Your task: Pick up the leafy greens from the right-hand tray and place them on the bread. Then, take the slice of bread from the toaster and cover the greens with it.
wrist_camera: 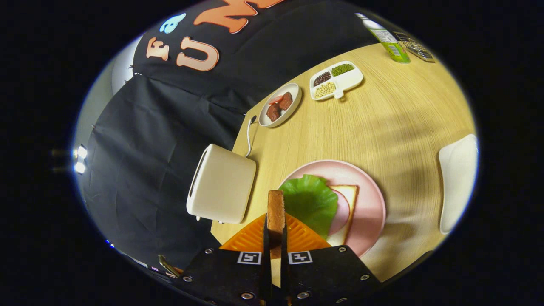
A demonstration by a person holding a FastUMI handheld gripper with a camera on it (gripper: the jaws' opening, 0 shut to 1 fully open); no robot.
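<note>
My gripper (276,231) is shut on a toasted bread slice (276,208), held edge-on and upright between both fingers. Just beyond and to the right lies a green lettuce leaf (312,202) on a pink plate (370,187). The leaf covers most of a bread slice (351,194) and a round pink slice (342,212) lying on that bread. The white toaster (221,185) stands left of the held slice, at the table's edge. The held slice hangs between the toaster and the plate, its far end at the leaf's left rim.
A white tray (459,178) lies at the far right of the wooden table (382,119). Further back stand a small plate of meat pieces (280,105), a divided dish of beans (336,80), a green bottle (389,40) and a remote (418,47). The toaster's cord (248,136) runs behind it.
</note>
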